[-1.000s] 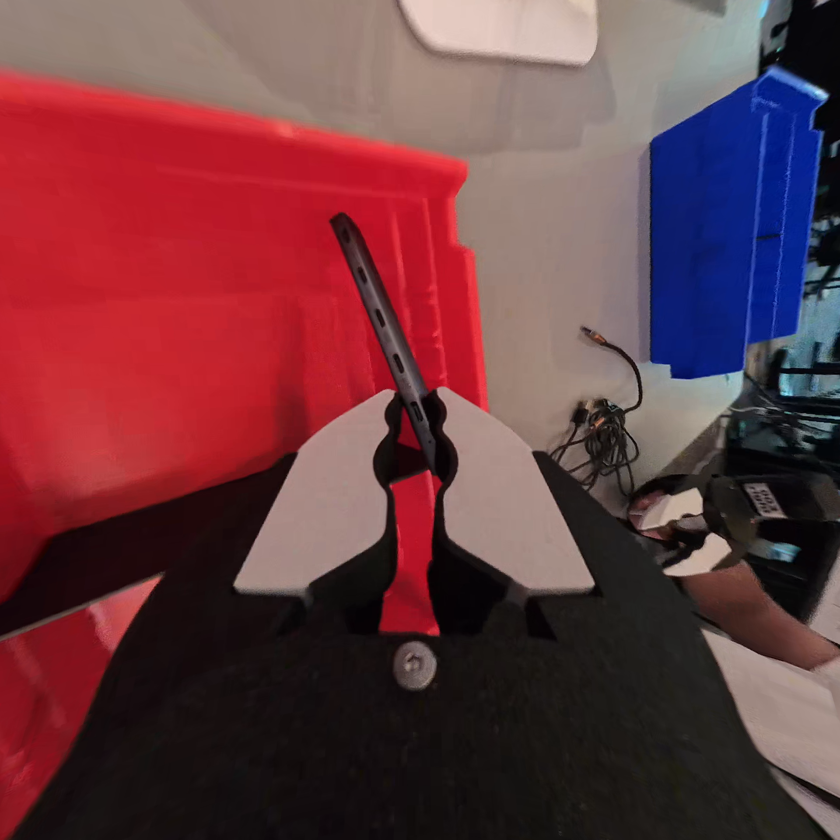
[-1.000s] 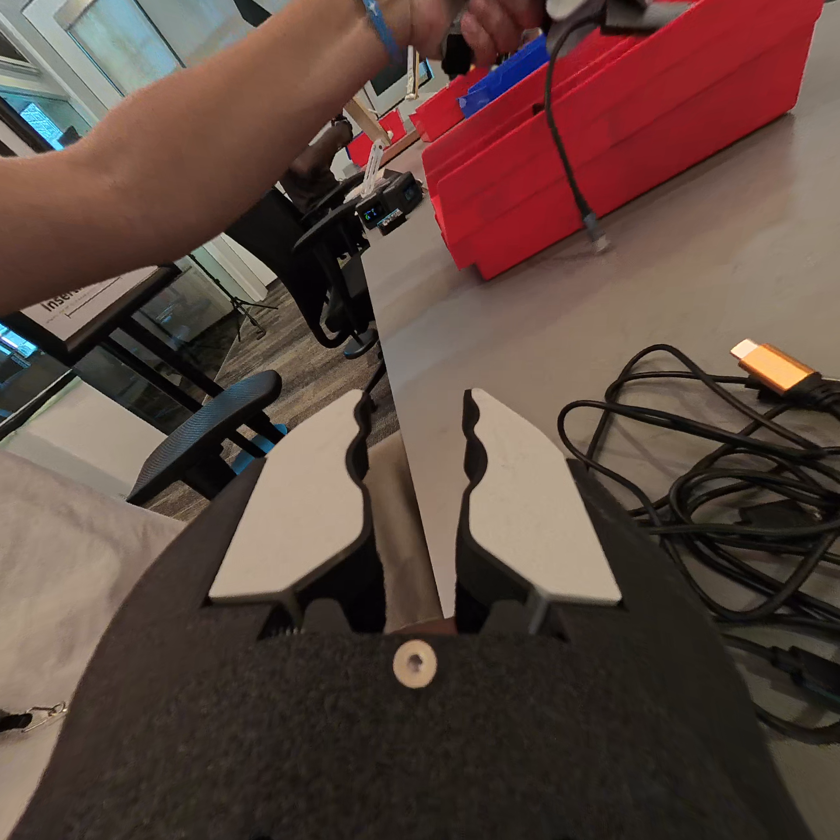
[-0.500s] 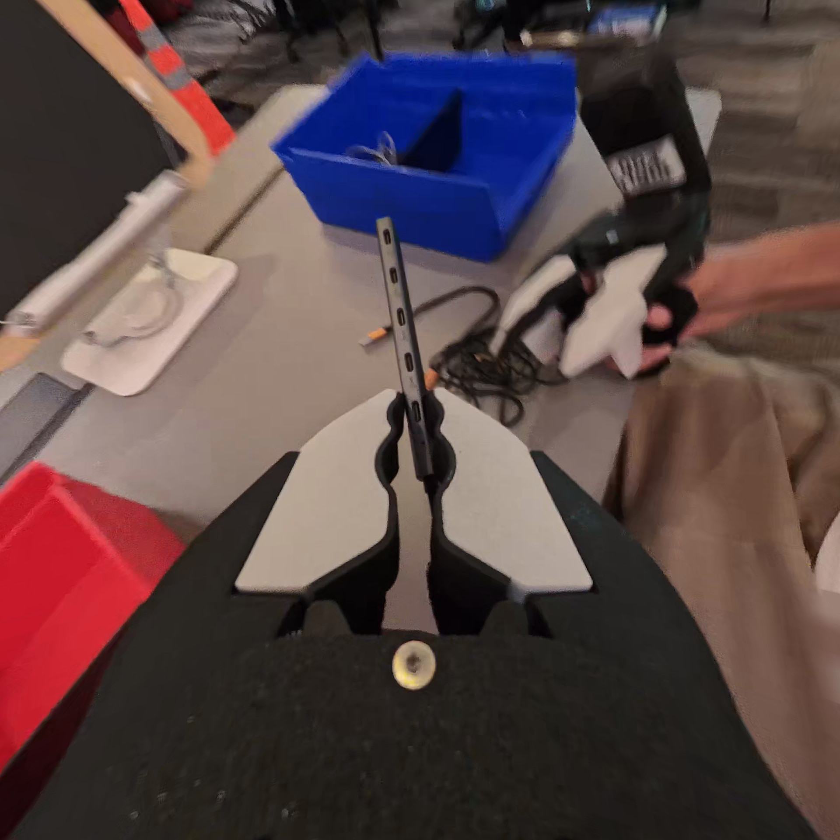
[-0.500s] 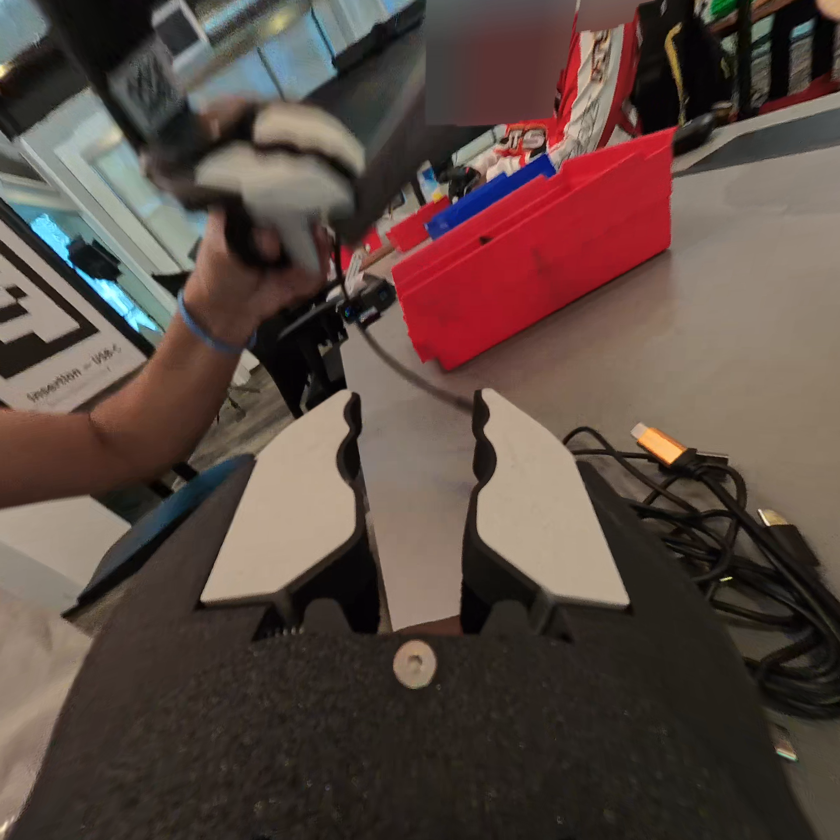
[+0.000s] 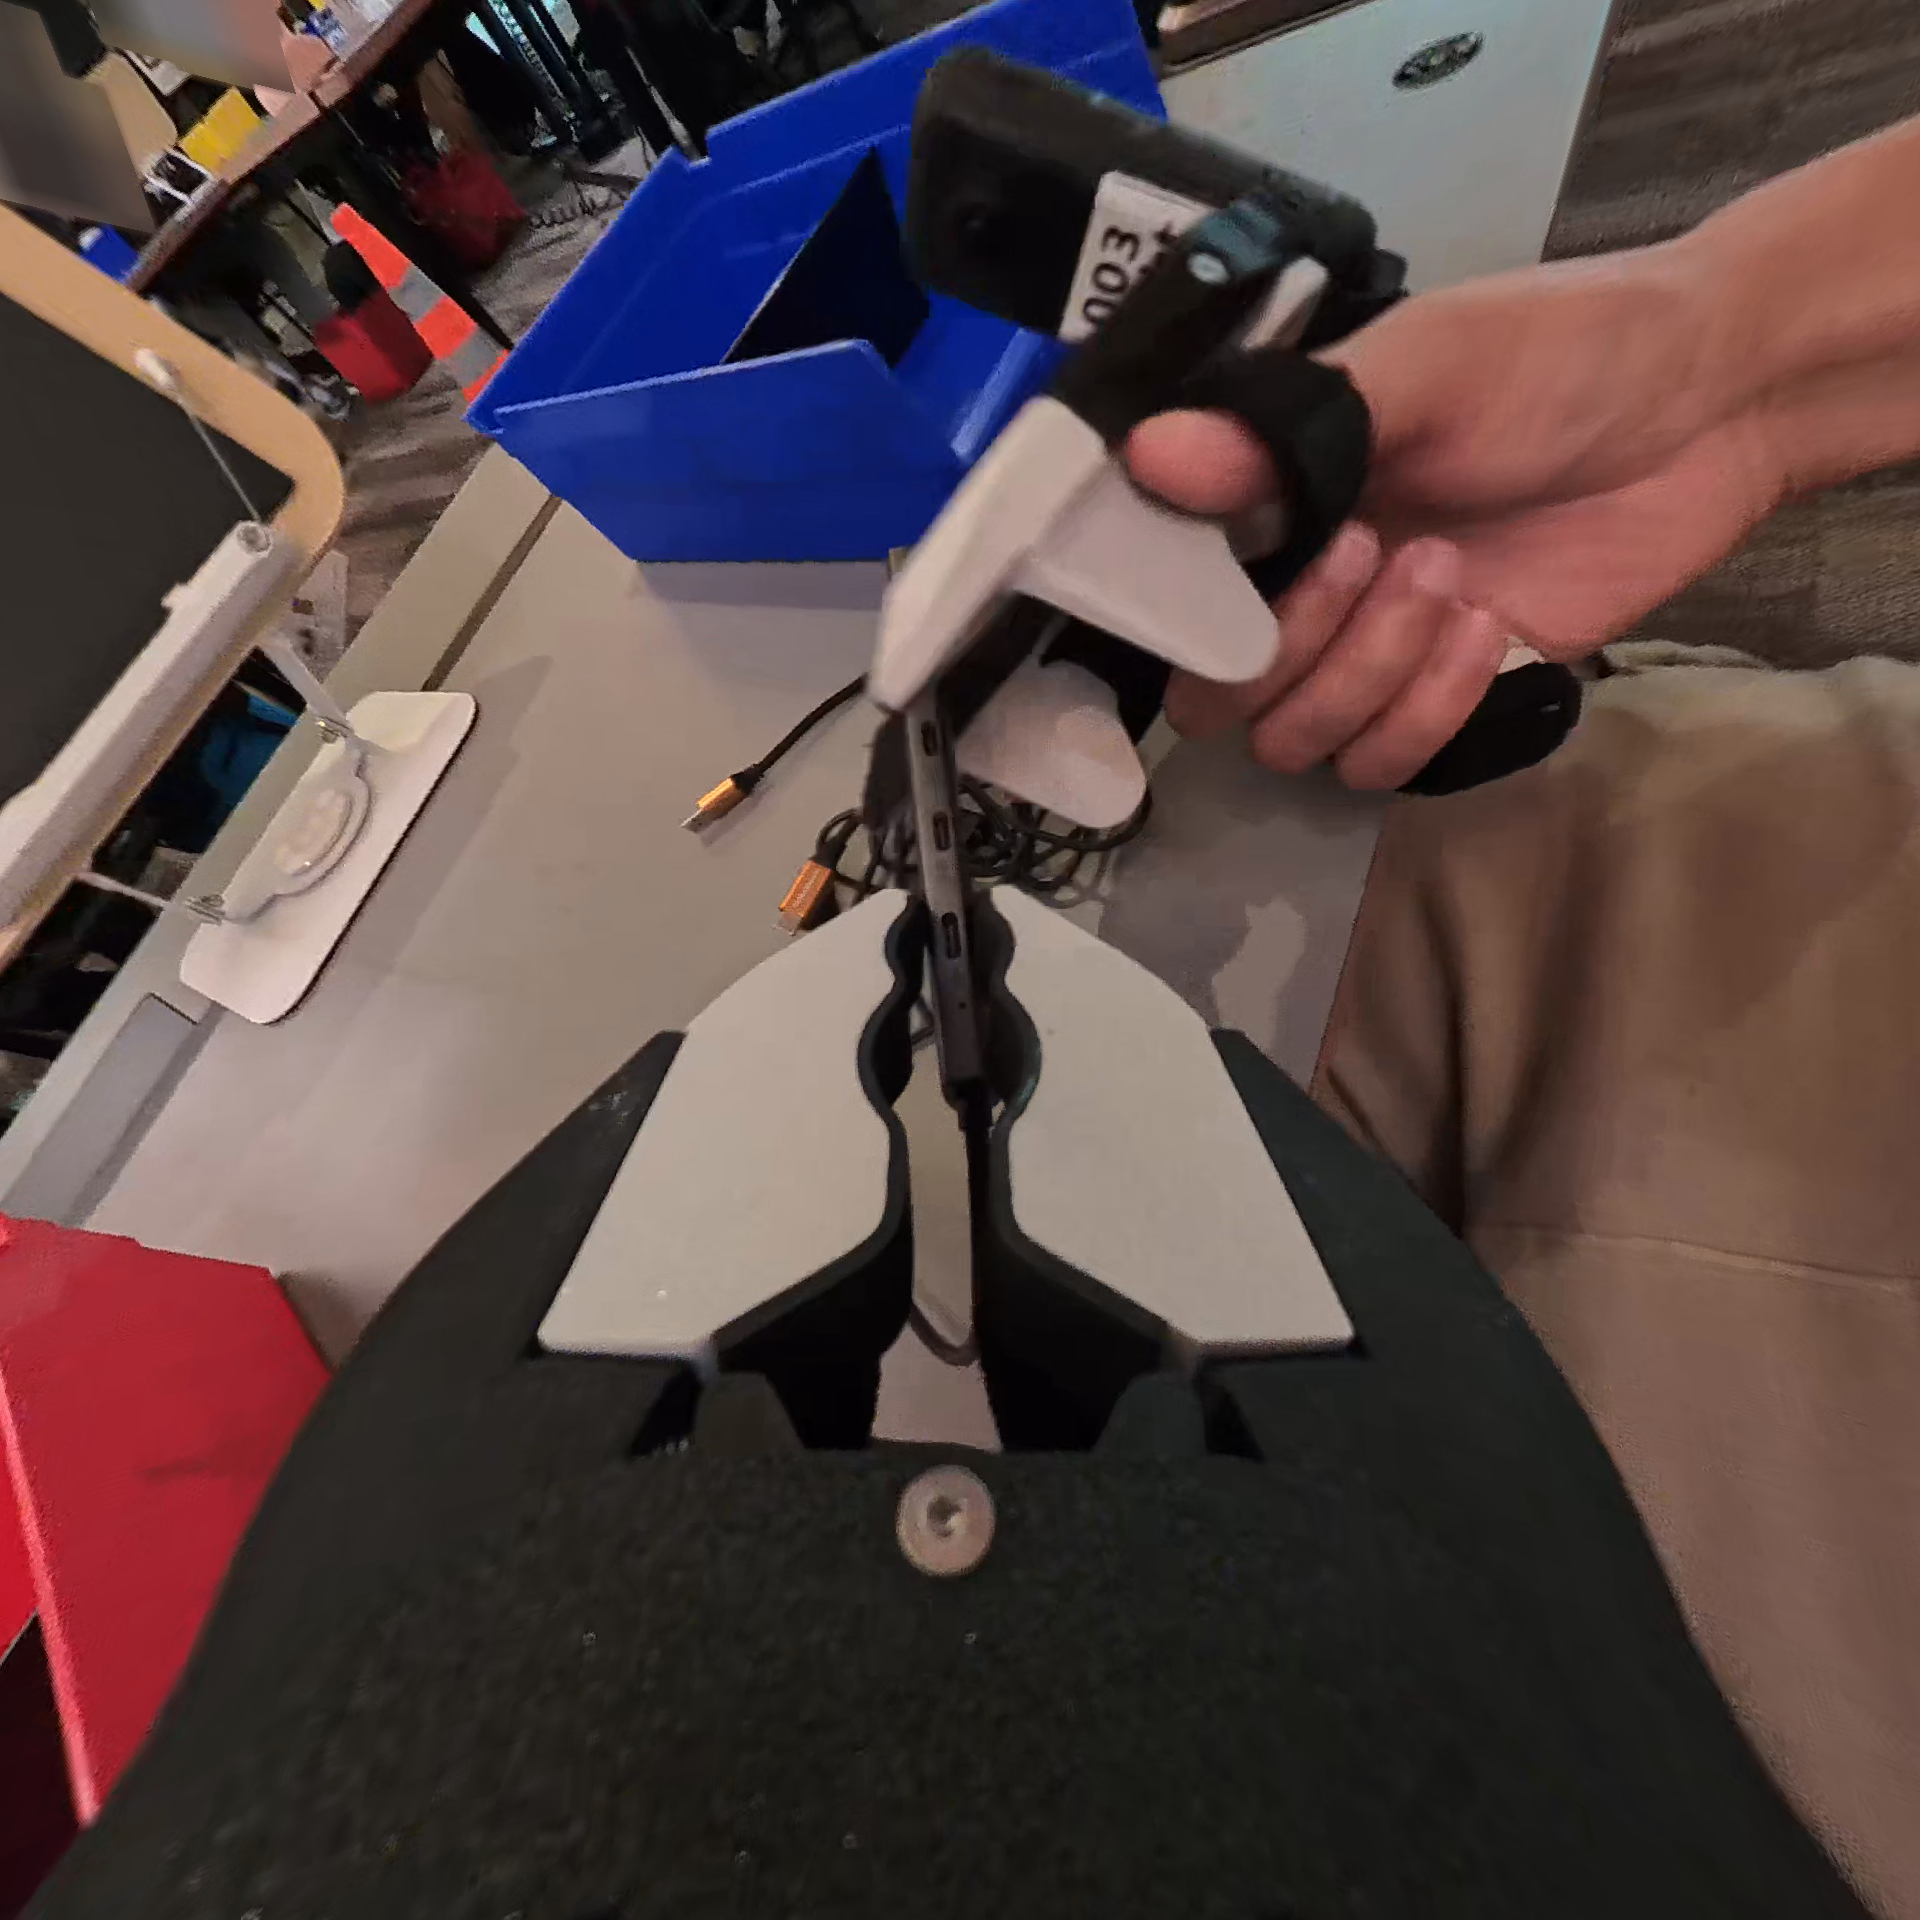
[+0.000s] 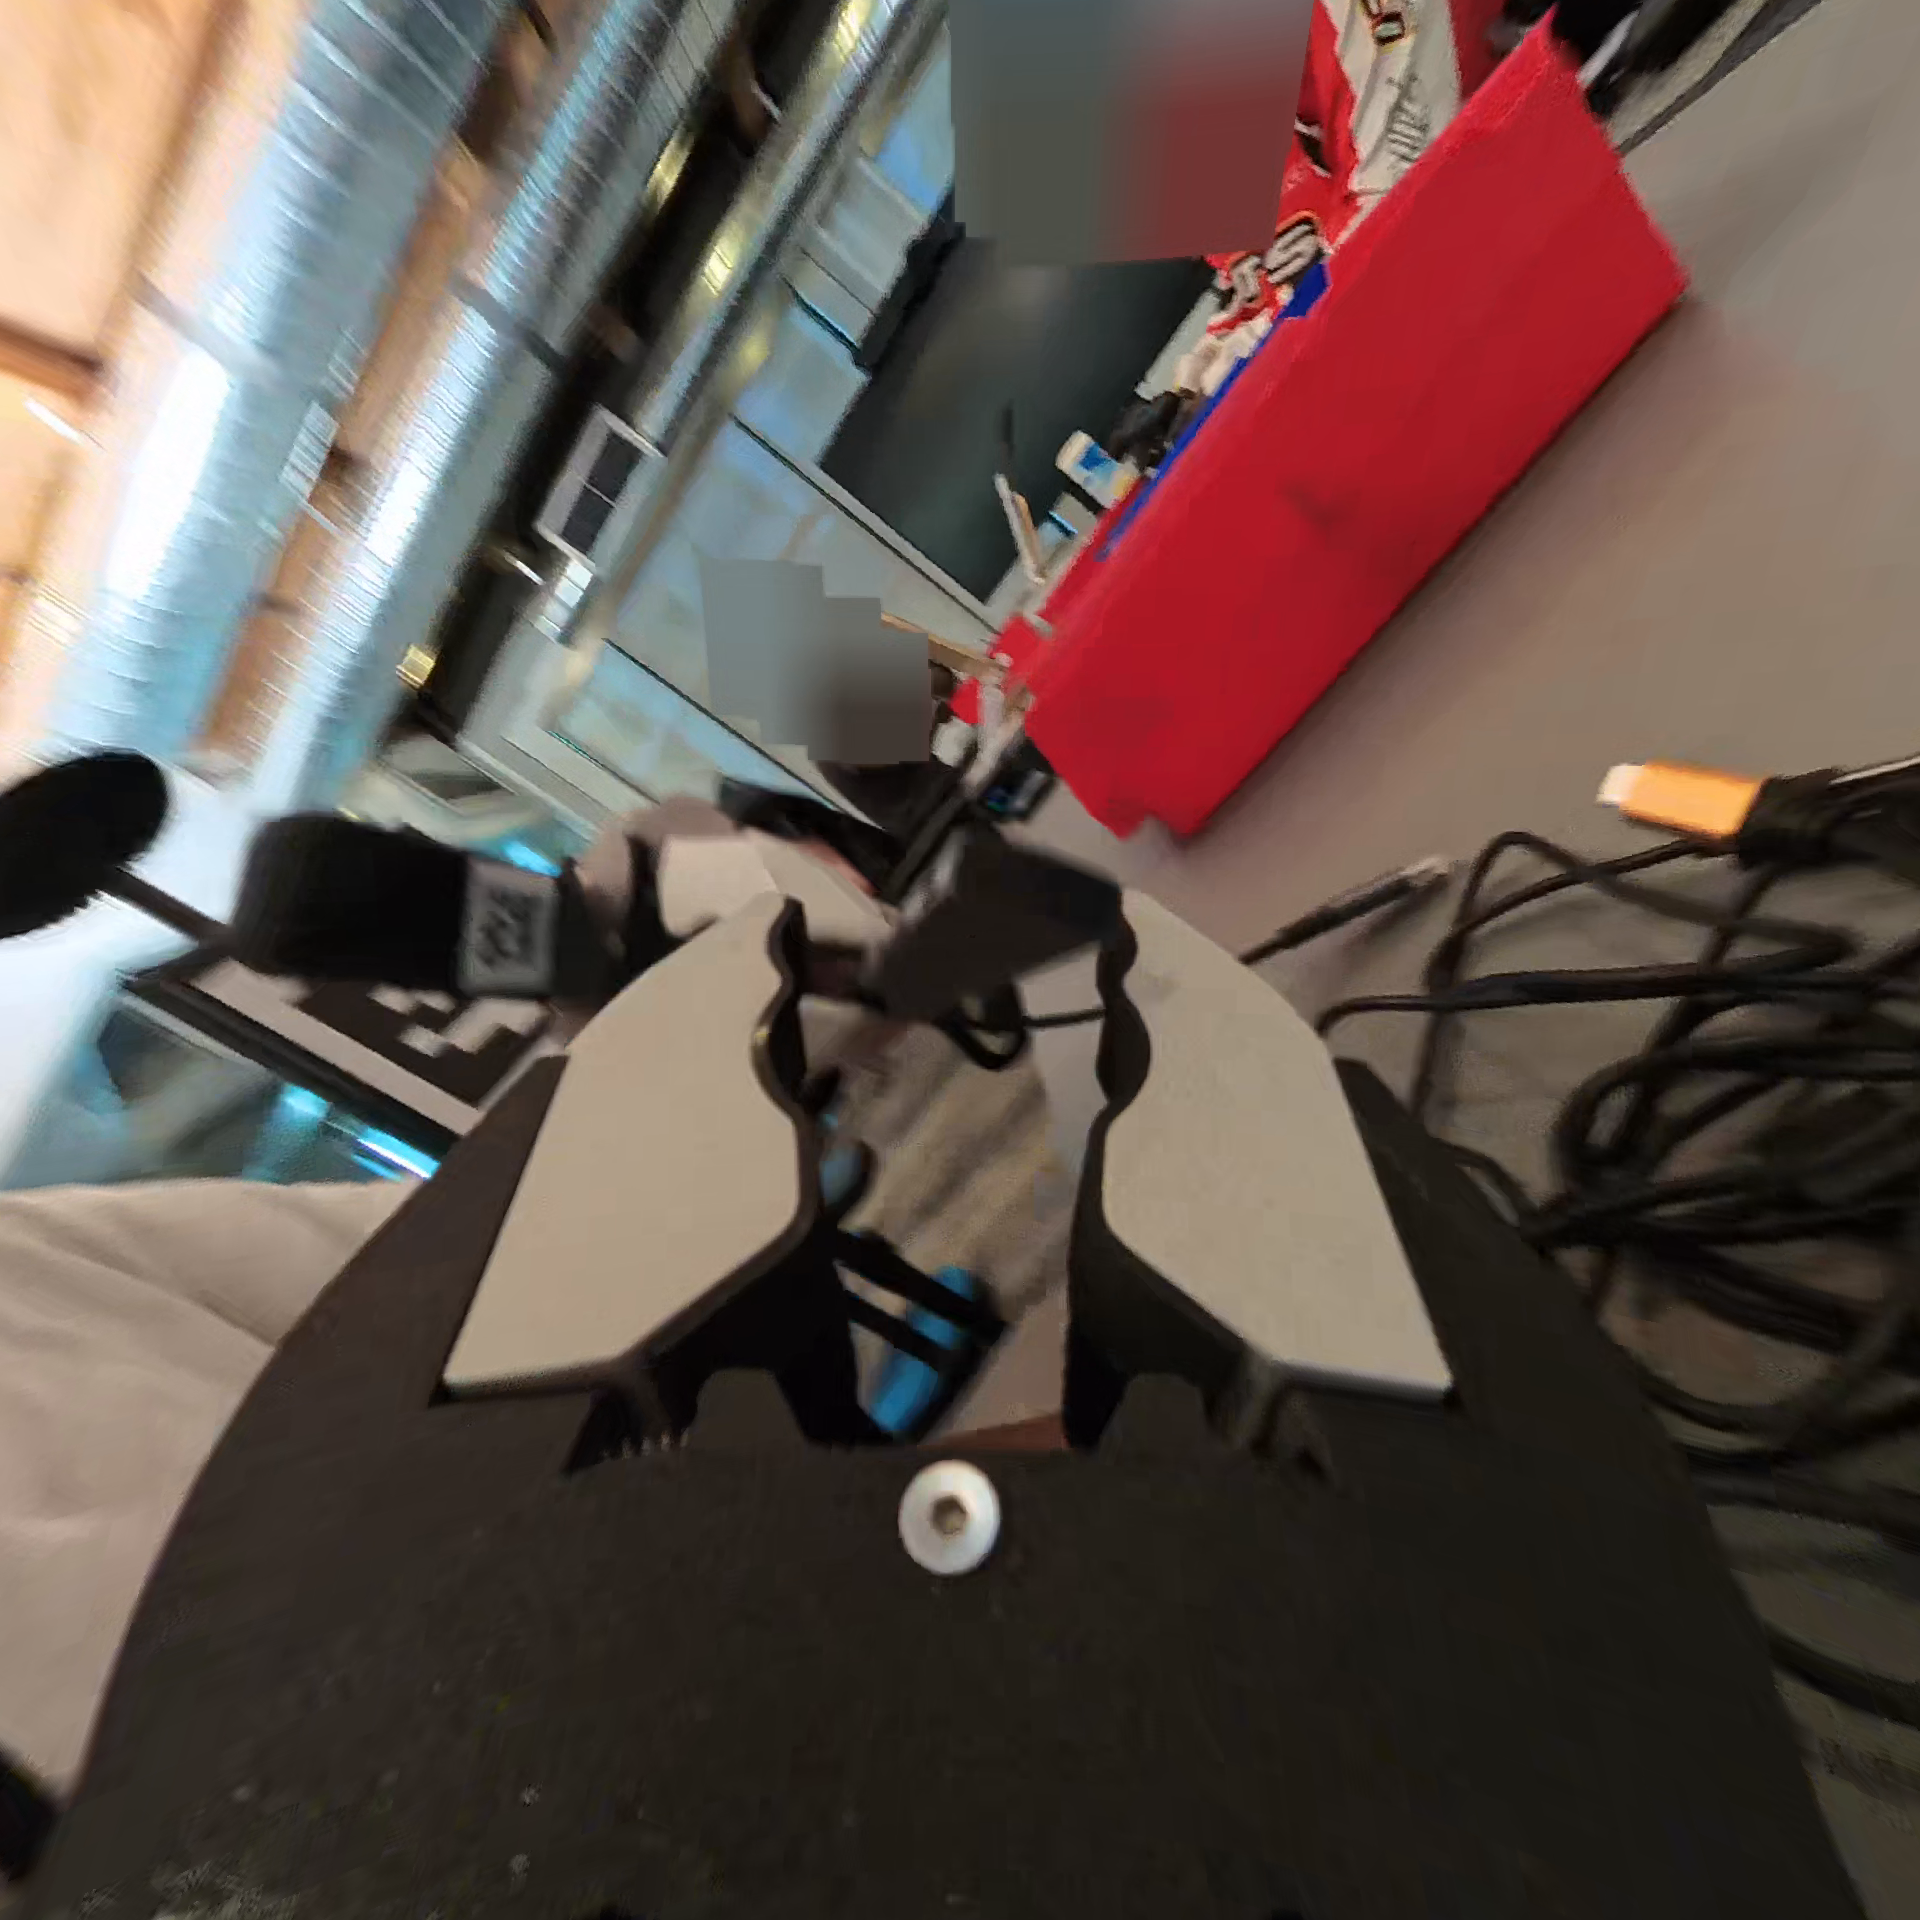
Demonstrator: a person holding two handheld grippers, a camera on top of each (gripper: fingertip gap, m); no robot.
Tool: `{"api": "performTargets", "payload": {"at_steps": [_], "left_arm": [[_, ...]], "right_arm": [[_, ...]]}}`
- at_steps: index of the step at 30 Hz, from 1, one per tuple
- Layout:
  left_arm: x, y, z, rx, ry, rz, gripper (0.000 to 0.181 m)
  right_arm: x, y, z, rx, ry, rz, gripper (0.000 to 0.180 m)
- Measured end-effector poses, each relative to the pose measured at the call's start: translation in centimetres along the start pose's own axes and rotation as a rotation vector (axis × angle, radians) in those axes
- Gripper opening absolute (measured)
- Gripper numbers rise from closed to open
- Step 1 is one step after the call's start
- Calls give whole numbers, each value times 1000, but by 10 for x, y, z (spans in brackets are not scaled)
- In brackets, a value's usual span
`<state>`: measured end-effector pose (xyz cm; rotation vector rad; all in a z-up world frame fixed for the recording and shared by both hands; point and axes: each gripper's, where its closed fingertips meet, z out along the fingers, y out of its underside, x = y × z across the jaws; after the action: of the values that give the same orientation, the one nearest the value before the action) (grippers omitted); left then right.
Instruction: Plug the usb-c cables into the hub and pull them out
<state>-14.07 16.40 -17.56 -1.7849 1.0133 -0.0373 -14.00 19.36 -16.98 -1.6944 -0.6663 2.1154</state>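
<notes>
Left wrist view: the left hand-held gripper is clamped on the slim dark hub, which stands edge-up between its fingers, ports facing the camera. The right hand-held gripper, fingers apart, hovers at the hub's far end. A tangle of usb-c cables lies on the grey bench, near a blue bin.

Right wrist view, blurred: the right hand-held gripper is open, holding nothing; the hub sits just beyond its tips. Cables lie to the right, a red bin beyond.
</notes>
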Motion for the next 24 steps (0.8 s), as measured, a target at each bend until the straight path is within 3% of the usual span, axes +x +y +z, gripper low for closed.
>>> {"api": "performTargets", "payload": {"at_steps": [2,8,11,14,17,21,24], "left_arm": [[6,-1,2,7,-50,47,8],[9,2,3,71,-106,-29,9],[8,5,-1,117,-101,-57,35],[1,9,-4,189,-136,-43,55],[13,16,-1,221,-95,21,62],[12,-9,-20,452,-213,79,41],[9,-11,-17,433,-212,20,42]], "right_arm": [[-3,0,0,14,-53,67,24],[-1,4,-3,26,-59,139,23],[-7,2,-7,28,-108,182,23],[-5,1,-12,-2,-68,90,23],[-10,0,-11,-45,-77,1,23],[-15,-1,-6,13,-190,143,22],[-25,3,3,65,-293,268,23]]}}
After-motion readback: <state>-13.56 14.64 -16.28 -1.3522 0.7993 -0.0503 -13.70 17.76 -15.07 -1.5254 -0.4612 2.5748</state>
